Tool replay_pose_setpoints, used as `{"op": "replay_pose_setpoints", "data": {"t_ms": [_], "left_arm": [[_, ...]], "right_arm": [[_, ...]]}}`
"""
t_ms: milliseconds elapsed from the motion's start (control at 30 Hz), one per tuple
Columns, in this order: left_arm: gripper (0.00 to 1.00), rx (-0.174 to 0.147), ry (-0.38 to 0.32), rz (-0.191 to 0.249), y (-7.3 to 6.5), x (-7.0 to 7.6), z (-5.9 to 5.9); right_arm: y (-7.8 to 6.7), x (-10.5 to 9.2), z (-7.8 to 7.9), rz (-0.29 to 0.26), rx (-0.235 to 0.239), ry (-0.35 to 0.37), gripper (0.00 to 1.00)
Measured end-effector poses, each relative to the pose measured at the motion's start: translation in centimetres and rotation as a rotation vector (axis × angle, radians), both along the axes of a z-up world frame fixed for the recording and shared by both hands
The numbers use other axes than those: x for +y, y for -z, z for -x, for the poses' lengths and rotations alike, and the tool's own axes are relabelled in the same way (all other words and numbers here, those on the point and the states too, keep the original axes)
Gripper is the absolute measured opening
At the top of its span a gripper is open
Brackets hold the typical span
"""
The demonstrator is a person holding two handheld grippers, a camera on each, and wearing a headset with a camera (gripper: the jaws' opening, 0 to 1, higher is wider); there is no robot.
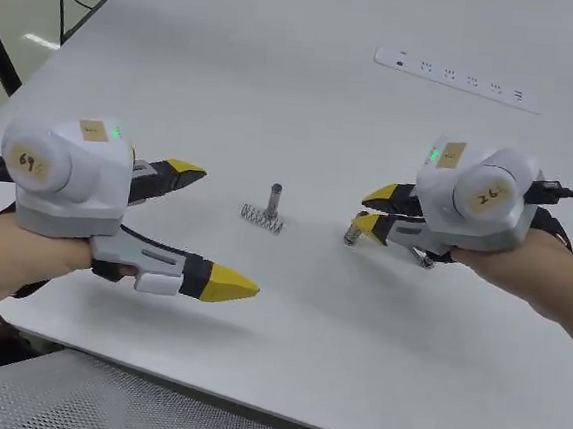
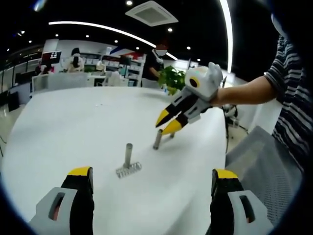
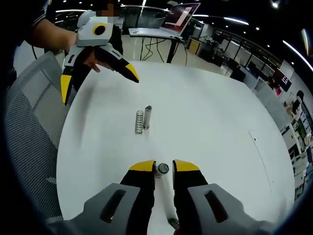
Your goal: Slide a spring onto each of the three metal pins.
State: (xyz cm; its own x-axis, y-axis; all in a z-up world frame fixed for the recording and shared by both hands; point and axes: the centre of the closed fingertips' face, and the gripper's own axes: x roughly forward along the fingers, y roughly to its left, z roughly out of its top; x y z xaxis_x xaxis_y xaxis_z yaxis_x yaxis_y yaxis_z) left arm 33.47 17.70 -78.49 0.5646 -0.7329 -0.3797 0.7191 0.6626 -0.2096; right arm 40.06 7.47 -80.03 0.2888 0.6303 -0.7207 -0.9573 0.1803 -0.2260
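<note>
L gripper [image 1: 208, 230] nearest, jaws spread wide, nothing btwn them. Just beyond, mid table [image 1: 284, 355]: one metal pin [image 1: 274, 200] standing upright, a spring [image 1: 262, 217] lying flat right by its base, not on it. R gripper [image 3: 163, 167] off to the right, jaws clamped on a second pin [image 2: 157, 139]. That pin's rear runs back btwn the jaws, mostly hidden. Coil-like bit [image 3: 171, 223] cut off at the bottom of the right gripper view, can't tell what it is. Far side: power strip [image 1: 449, 76].
</note>
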Motion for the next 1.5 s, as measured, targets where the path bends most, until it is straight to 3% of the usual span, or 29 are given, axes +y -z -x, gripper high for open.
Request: {"op": "replay_pose_setpoints", "data": {"t_ms": [433,900,1133,1367,1500], "left_arm": [[0.98,-0.001,0.011,-0.001,-0.3,-0.2,-0.2],[0.98,0.003,0.016,-0.01,-0.4,0.0,-0.3],[0.98,0.005,0.017,-0.013,-0.3,0.0,-0.1],[0.98,0.009,0.018,-0.012,-0.3,-0.1,0.2],[0.98,0.011,0.017,-0.014,-0.2,0.1,0.3]], "right_arm": [[-2.6,-0.7,0.6,-0.147,0.039,0.097,0.11],[-3.1,-2.3,1.7,-0.261,0.109,0.199,0.11],[-2.8,-2.1,3.1,-0.273,0.124,0.198,0.11],[-1.6,-1.9,4.5,-0.254,0.149,0.187,0.11],[-1.5,-1.4,4.7,-0.234,0.139,0.166,0.11]]}}
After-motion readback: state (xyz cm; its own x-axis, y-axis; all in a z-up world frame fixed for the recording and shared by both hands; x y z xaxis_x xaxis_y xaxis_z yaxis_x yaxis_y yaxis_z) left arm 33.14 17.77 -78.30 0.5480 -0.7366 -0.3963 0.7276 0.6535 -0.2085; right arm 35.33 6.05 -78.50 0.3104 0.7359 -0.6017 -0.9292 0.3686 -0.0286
